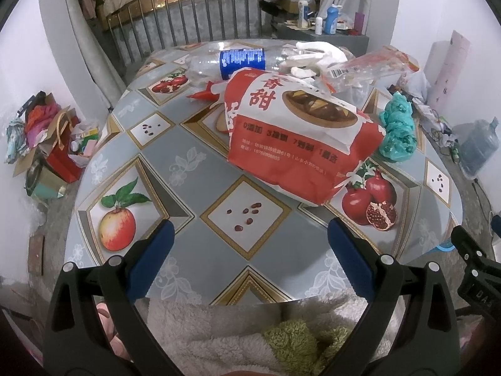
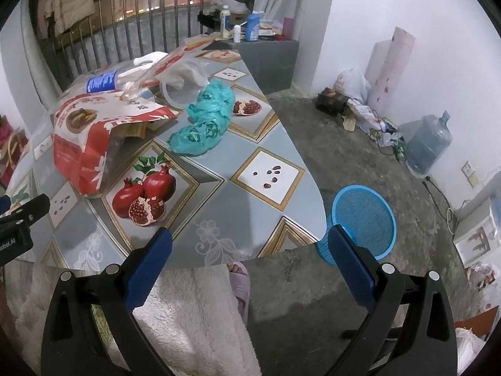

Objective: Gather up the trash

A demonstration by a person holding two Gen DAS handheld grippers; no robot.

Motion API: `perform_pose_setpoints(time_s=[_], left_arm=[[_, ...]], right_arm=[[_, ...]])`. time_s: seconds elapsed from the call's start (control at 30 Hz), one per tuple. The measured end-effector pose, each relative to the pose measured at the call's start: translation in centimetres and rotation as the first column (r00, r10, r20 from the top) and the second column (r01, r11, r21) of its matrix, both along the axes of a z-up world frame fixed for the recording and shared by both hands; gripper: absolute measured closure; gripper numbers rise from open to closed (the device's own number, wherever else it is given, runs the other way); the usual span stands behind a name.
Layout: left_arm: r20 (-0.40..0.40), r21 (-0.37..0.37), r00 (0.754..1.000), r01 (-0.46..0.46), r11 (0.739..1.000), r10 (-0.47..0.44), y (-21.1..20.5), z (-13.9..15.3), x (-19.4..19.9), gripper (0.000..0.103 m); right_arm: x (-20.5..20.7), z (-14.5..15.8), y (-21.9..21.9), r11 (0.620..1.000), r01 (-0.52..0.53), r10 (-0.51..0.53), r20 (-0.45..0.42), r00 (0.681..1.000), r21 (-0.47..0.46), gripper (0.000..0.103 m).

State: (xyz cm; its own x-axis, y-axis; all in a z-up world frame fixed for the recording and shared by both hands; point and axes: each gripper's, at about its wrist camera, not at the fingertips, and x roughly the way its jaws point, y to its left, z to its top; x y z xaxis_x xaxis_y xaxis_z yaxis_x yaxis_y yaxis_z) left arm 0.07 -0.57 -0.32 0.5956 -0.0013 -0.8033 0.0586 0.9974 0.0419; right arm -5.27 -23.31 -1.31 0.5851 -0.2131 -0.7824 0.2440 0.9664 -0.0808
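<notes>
A red and white paper food bag [image 1: 300, 131] [image 2: 90, 131] lies on the fruit-patterned table [image 1: 194, 156] [image 2: 250, 144]. Behind it lie a clear plastic bottle with a blue label [image 1: 238, 59] [image 2: 100, 83], white crumpled paper [image 1: 313, 56], and a clear wrapper with red print [image 1: 369, 69] [image 2: 175, 59]. A crumpled teal plastic bag [image 1: 397, 125] [image 2: 206, 122] sits to its right. My left gripper [image 1: 250, 235] hangs open over the near table edge, short of the paper bag. My right gripper [image 2: 250, 241] is open too, at the table's right corner, with a blue mesh bin [image 2: 363, 222] on the floor just beyond.
A railing [image 1: 194, 18] runs behind the table. A grey cabinet with bottles [image 2: 266, 50] stands at the back right. Bags and boxes [image 1: 50, 144] pile on the floor at left; a water jug [image 2: 429, 144] and clutter line the right wall. A person's fleece robe [image 2: 194, 322] and slipper [image 2: 239, 285] are below.
</notes>
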Motion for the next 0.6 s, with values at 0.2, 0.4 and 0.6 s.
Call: perform_pose_setpoints(time_s=[0.2, 0.4, 0.6], left_arm=[[0.003, -0.003, 1.0, 0.003, 1.0, -0.003, 0.0, 0.2, 0.0, 0.009], [0.033, -0.009, 0.999, 0.008, 1.0, -0.008, 0.0, 1.1, -0.7, 0.009], [0.042, -0.02, 0.999, 0.02, 1.0, -0.019, 0.0, 1.6, -1.2, 0.009]], right_arm=[[-0.2, 0.3, 0.0, 1.0, 0.001, -0.001, 0.011, 1.0, 0.002, 0.006], [-0.8, 0.9, 0.1, 1.0, 0.001, -0.002, 0.042, 0.999, 0.007, 0.006], [-1.5, 1.5, 0.2, 1.0, 0.001, -0.002, 0.069, 0.998, 0.018, 0.006]])
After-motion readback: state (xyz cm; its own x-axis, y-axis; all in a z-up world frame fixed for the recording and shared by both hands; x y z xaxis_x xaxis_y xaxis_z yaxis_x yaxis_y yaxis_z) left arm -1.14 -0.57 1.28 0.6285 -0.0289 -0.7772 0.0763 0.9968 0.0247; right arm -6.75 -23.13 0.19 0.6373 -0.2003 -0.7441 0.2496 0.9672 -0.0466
